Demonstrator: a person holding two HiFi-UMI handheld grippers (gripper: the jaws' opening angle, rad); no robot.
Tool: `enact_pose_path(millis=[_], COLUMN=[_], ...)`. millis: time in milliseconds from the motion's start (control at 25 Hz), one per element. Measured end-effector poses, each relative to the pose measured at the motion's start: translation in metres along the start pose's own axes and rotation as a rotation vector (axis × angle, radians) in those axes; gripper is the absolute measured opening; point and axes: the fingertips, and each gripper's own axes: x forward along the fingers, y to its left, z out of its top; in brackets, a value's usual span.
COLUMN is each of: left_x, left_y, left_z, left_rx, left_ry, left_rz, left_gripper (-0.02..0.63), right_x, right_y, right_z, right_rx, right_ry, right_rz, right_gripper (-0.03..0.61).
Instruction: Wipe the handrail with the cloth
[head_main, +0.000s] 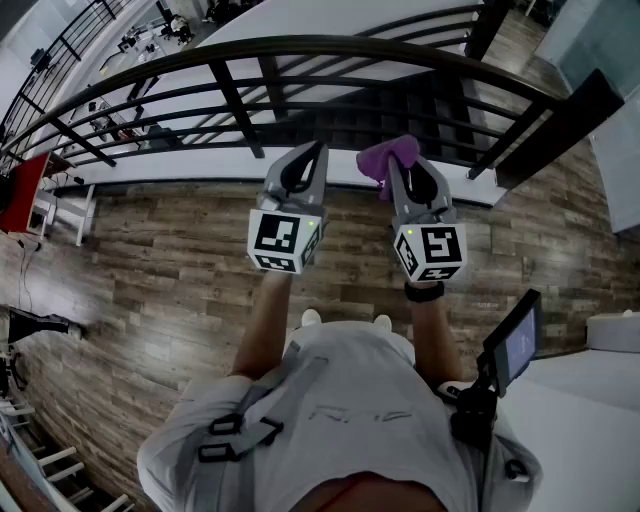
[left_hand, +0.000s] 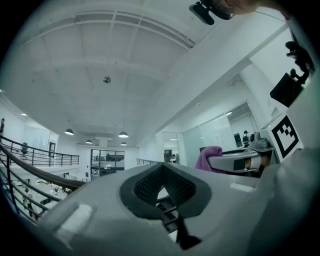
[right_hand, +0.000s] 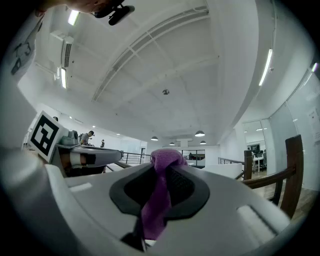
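Observation:
A dark curved handrail (head_main: 300, 46) on black metal railing runs across the top of the head view, a short way beyond both grippers. My right gripper (head_main: 402, 163) is shut on a purple cloth (head_main: 389, 156), which bunches above its tips; in the right gripper view the cloth (right_hand: 160, 195) hangs between the closed jaws. My left gripper (head_main: 312, 152) is held level beside it, shut with nothing in it (left_hand: 161, 186). Both point up and forward toward the rail without touching it. In the left gripper view, the cloth (left_hand: 207, 156) shows at the right.
I stand on wood plank flooring (head_main: 150, 260) on a balcony. A dark wooden post (head_main: 555, 125) ends the railing at the right. A red cabinet (head_main: 22, 190) is at far left. A small screen (head_main: 512, 340) sits by my right hip.

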Motion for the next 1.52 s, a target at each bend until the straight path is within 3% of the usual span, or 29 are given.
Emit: enact_pose_path(millis=[160,360,600,720,880,1000,1080,1240,1360,1520], left_x=[-0.003,-0.017,-0.019,0.009,0.070,0.116,0.155,0.239,0.277,0.303], left_y=[0.013,0.045,0.068,0.081,0.104,0.119,0.130,0.174,0.211,0.251], left_z=[-0.005,-0.011,-0.028,-0.039,-0.053,-0.061,-0.064,-0.066,-0.069,-0.071], left_rx=[-0.008,-0.002,-0.002,-0.024,-0.024,-0.007,0.003,0.010,0.004,0.026], left_ry=[0.009,0.018,0.039,0.040,0.045,0.032,0.024,0.005,0.013,0.026], left_rz=[-0.005,-0.018,-0.033,-0.028,-0.003,0.024,0.061,0.180,0.291,0.353], left_gripper=[0.000,0.000,0.000,0.000,0.000,0.000,0.000,0.000,0.000,0.000], right_x=[0.011,0.035,0.052,0.077,0.130,0.170,0.205,0.298,0.349,0.401], right_y=[0.013,0.041,0.064,0.050,-0.006,-0.043,-0.065,-0.101,-0.114,-0.104], right_z=[-0.004,-0.016,-0.015,-0.020,-0.033,-0.041,-0.042,-0.044,-0.045,-0.054], right_rx=[0.000,0.071,0.107,0.066,0.077,0.082,0.041,-0.082,-0.043,-0.059], right_ry=[0.003,0.011,-0.091,-0.083,-0.069,-0.087,-0.099,-0.068,-0.062,-0.071], right_rz=[-0.001,-0.021,0.010,0.007,-0.079,-0.079,-0.017,0.193,0.337,0.502], right_gripper=[0.054,0.061,0.063,0.063,0.058,0.058,0.058,0.057,0.057,0.060])
